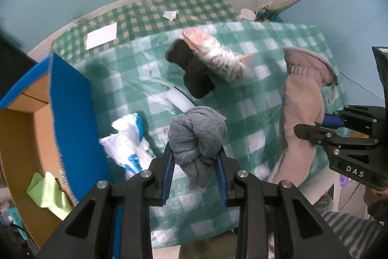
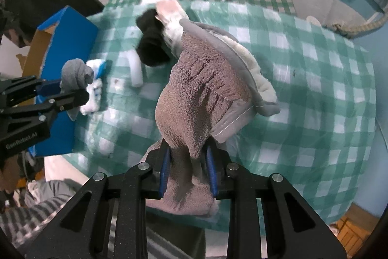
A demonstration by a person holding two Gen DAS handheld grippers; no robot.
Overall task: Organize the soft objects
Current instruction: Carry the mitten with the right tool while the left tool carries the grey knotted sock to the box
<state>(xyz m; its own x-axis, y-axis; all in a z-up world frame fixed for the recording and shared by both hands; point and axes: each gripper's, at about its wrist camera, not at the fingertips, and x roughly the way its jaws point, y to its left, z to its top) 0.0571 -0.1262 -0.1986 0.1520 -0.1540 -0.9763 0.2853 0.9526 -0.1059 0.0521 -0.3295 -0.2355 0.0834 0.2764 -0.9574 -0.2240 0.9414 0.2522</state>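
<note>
My left gripper (image 1: pixel 196 162) is shut on a knotted grey knit sock (image 1: pixel 197 137), held above the green checked table cover (image 1: pixel 254 98); it also shows in the right wrist view (image 2: pixel 75 77). My right gripper (image 2: pixel 188 162) is shut on a pinkish-brown fleece slipper boot (image 2: pixel 201 94), lifted off the table; the boot also shows in the left wrist view (image 1: pixel 303 101). A black soft item (image 1: pixel 194 74) and a pink and white wrapped bundle (image 1: pixel 218 55) lie mid-table.
A blue-edged cardboard box (image 1: pixel 70 113) stands open at the left, with a light green cloth (image 1: pixel 46 191) inside. A white and blue plastic bag (image 1: pixel 131 147) and a white tube (image 1: pixel 179 101) lie near it. A white paper (image 1: pixel 101 35) lies at the back.
</note>
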